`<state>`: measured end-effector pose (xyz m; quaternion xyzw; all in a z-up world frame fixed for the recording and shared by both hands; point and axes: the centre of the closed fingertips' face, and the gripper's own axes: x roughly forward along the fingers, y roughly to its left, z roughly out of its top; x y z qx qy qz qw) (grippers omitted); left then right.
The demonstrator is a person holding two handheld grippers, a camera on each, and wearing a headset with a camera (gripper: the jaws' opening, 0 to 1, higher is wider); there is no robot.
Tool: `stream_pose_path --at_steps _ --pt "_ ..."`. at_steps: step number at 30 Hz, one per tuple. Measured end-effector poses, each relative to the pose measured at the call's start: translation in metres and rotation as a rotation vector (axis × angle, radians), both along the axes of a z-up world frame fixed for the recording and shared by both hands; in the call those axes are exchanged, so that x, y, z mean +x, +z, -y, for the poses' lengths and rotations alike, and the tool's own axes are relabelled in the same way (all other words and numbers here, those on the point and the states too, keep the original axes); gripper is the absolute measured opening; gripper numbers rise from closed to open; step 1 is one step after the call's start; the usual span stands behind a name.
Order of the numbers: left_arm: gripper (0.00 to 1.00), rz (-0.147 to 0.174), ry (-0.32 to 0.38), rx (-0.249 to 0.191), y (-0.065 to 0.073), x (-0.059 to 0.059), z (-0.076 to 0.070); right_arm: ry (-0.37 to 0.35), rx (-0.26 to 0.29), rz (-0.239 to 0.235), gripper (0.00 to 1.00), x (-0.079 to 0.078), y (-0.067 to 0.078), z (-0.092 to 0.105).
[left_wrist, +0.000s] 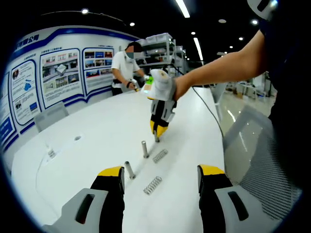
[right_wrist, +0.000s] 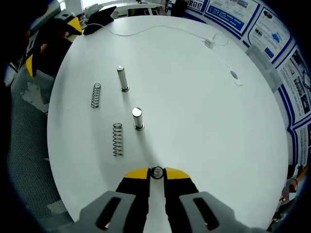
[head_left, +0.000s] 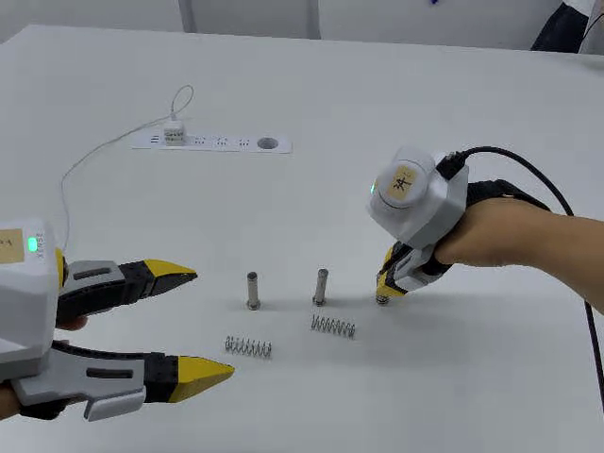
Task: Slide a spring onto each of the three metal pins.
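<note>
Fingertips (right_wrist: 138, 174) of my right gripper (right_wrist: 156, 175) pinch the third pin (right_wrist: 156, 172). Toward eleven o'clock, the middle pin (right_wrist: 137, 118) and far pin (right_wrist: 122, 77) stand bare, near spring (right_wrist: 117, 139) and far spring (right_wrist: 95, 95) loose at their nine. My left gripper (head_left: 212, 323) gapes empty. A sideways tug could topple this pin.

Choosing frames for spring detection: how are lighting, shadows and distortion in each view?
Head view: even light, faint shadows, both loose springs sharp. Left gripper view: fisheye curves the table, ceiling lights glare. Right gripper view: table bulges into a disc; third pin crisp between the right gripper jaws.
</note>
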<state>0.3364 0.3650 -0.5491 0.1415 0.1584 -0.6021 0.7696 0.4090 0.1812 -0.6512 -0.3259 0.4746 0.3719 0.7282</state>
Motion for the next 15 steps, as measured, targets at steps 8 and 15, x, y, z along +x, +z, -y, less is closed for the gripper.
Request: stream_pose_path --at_steps 8,15 --pt "0.62 0.002 -0.01 0.002 0.003 -0.002 -0.002 0.003 0.001 0.031 0.22 -0.005 0.011 0.005" --pt "0.62 0.003 -0.018 0.005 0.007 -0.003 -0.002 0.024 -0.005 0.088 0.24 -0.011 0.041 0.012"
